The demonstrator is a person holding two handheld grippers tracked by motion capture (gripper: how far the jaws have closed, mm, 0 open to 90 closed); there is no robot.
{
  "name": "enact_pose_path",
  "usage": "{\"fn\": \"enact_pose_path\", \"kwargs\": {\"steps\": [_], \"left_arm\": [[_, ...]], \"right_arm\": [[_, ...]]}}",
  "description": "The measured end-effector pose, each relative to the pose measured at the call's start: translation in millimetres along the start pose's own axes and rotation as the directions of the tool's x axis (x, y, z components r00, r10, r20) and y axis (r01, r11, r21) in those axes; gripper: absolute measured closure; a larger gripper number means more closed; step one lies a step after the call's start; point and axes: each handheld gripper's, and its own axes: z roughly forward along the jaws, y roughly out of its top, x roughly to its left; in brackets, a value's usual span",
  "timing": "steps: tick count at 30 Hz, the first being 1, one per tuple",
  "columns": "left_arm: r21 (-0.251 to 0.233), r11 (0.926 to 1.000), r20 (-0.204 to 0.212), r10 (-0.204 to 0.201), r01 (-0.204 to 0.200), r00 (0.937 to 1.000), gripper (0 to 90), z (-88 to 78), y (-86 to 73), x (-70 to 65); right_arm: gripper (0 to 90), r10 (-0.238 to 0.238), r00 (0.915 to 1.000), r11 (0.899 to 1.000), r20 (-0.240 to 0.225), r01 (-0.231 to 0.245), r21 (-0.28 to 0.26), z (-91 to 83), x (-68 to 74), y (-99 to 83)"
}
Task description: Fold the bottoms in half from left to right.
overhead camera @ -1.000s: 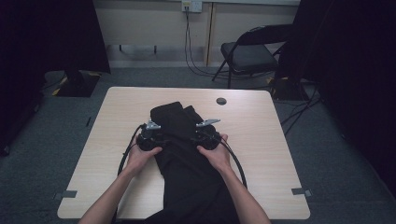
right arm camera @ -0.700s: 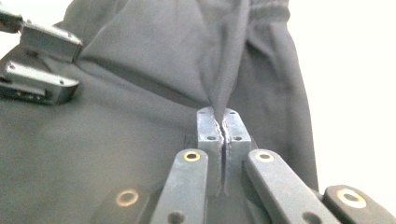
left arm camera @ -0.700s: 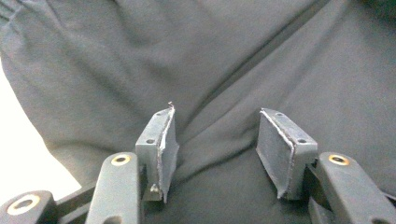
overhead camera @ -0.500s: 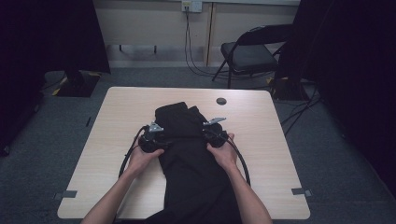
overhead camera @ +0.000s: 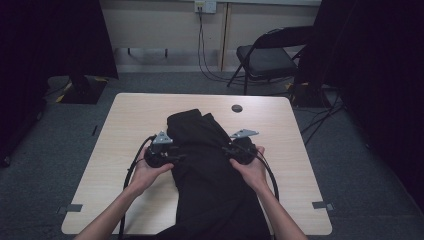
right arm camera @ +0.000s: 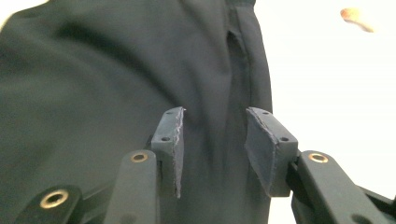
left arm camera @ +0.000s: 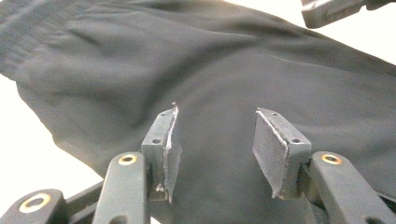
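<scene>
- Black garment (overhead camera: 210, 165), one piece, lies on the middle of my light wooden table (overhead camera: 125, 120) and runs back over the near edge towards me.
- My two hands each hold one tool: my left gripper (overhead camera: 172, 159) at the cloth's left edge, my right gripper (overhead camera: 227, 149) at its right edge.
- Left gripper (left arm camera: 215, 140): its jaws have just been closing a little but stand apart, pads above the dark cloth, nothing pinched between them.
- Right gripper (right arm camera: 212, 140): its jaws have just been opening and stand parted over a seam of the cloth, clamping nothing.
- One small dark round disc (overhead camera: 237, 108) sits on the table beyond the garment.
- One folding chair (overhead camera: 270, 55) stands past the far edge.
</scene>
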Motion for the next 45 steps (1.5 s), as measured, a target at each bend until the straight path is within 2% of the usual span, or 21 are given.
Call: {"fn": "enact_pose_path", "kwargs": {"steps": [1, 8, 11, 15, 20, 22, 23, 25, 27, 30, 31, 34, 36, 37, 39, 40, 41, 42, 43, 44, 45], "left_arm": [[0.001, 1.0, 0.045, -0.002, 0.002, 0.999, 51.4, -5.6, -4.6, -8.6], [0.08, 0.9952, 0.127, 0.045, -0.055, 0.9909, 51.0, -0.8, -29.3, -42.0], [0.142, 0.984, 0.117, 0.091, -0.108, 0.989, 47.9, 14.6, -34.1, -51.4], [0.133, 0.9823, 0.083, 0.122, -0.132, 0.9891, 46.8, 26.3, -34.5, -50.7], [0.138, 0.9858, 0.021, 0.094, -0.096, 0.9953, 47.2, 38.6, -23.1, -33.9], [0.111, 0.9927, -0.04, 0.051, -0.046, 0.9979, 47.3, 45.0, -19.2, -18.9], [0.111, 0.9927, -0.04, 0.051, -0.046, 0.9979, 47.3, 45.0, -19.2, -18.9], [0.097, 0.9947, -0.067, 0.042, -0.035, 0.9969, 47.3, 47.1, -18.3, -7.9], [0.08, 0.9968, -0.116, -0.001, 0.011, 0.9932, 48.5, 49.9, -15.2, 11.5], [0.071, 0.9972, -0.135, -0.011, 0.021, 0.9908, 48.7, 51.9, -13.2, 22.4], [0.047, 0.998, -0.164, -0.033, 0.041, 0.986, 48.8, 52.0, -14.9, 30.3], [0.033, 0.998, -0.157, -0.049, 0.054, 0.9864, 49.7, 49.3, -17.7, 34.4], [0.042, 0.9967, -0.146, -0.062, 0.069, 0.9873, 48.8, 47.4, -17.5, 34.3], [0.042, 0.9967, -0.146, -0.062, 0.069, 0.9873, 47.5, 47.4, -17.5, 34.3], [0.045, 0.9962, -0.134, -0.068, 0.075, 0.9887, 46.7, 46.3, -17.6, 32.8], [0.058, 0.9961, -0.138, -0.059, 0.067, 0.9887, 46.8, 45.9, -17.0, 30.6], [0.058, 0.9961, -0.138, -0.059, 0.067, 0.9887, 46.8, 45.9, -17.0, 30.6], [0.066, 0.9956, -0.14, -0.057, 0.067, 0.9885, 46.8, 45.2, -16.6, 29.9], [0.075, 0.9952, -0.14, -0.051, 0.062, 0.9889, 46.7, 44.6, -16.7, 28.8], [0.075, 0.9952, -0.14, -0.051, 0.062, 0.9889, 46.7, 44.6, -16.7, 28.8], [0.082, 0.9954, -0.14, -0.039, 0.051, 0.9894, 46.7, 44.2, -16.9, 28.7]], "right_arm": [[65.2, 0.0, 0.9998, 1.0, -0.019, 0.0, 0.0, -7.0, 1.8, -3.9], [73.2, -0.058, 0.9923, 0.992, -0.109, 0.07, 0.105, -47.3, 27.0, -57.1], [72.1, -0.08, 0.9871, 0.982, -0.139, 0.102, 0.157, -49.9, 37.0, -76.0], [70.0, -0.097, 0.9857, 0.979, -0.138, 0.119, 0.166, -44.0, 41.0, -82.5], [69.4, -0.102, 0.9862, 0.979, -0.131, 0.122, 0.16, -23.7, 41.8, -66.6], [69.4, -0.103, 0.9865, 0.982, -0.127, 0.122, 0.144, -6.3, 43.5, -54.0], [69.4, -0.103, 0.9865, 0.982, -0.127, 0.122, 0.144, -6.3, 43.5, -54.0], [69.4, -0.104, 0.9871, 0.984, -0.122, 0.119, 0.129, 8.6, 43.7, -43.2], [69.4, -0.104, 0.9882, 0.986, -0.112, 0.117, 0.116, 28.0, 42.2, -28.5], [69.2, -0.084, 0.9923, 0.99, -0.09, 0.094, 0.109, 47.8, 37.7, -13.1], [68.9, -0.085, 0.9923, 0.989, -0.09, 0.095, 0.11, 52.7, 37.4, -8.8], [55.4, -0.117, 0.9926, 0.98, -0.033, 0.121, 0.156, 55.2, 42.6, 0.9], [52.6, -0.083, 0.9915, 0.99, -0.1, 0.094, 0.109, 41.7, 48.4, 2.5], [52.6, -0.083, 0.9915, 0.99, -0.1, 0.094, 0.109, 41.7, 48.4, 2.5], [50.9, -0.093, 0.9824, 0.993, -0.162, 0.102, 0.051, 19.8, 61.7, 1.9], [48.2, -0.131, 0.9654, 0.986, -0.226, 0.15, 0.072, 4.8, 79.3, -3.4], [48.2, -0.131, 0.9654, 0.986, -0.226, 0.15, 0.072, 4.8, 79.3, -3.4], [47.7, -0.143, 0.9557, 0.983, -0.257, 0.166, 0.073, -0.2, 87.0, -6.9], [44.7, -0.17, 0.9308, 0.978, -0.323, 0.199, 0.058, -13.4, 111.4, -17.4], [44.7, -0.17, 0.9308, 0.978, -0.323, 0.199, 0.058, -13.4, 111.4, -17.4], [41.4, -0.179, 0.8998, 0.976, -0.398, 0.214, 0.046, -20.4, 133.1, -25.2]]}}
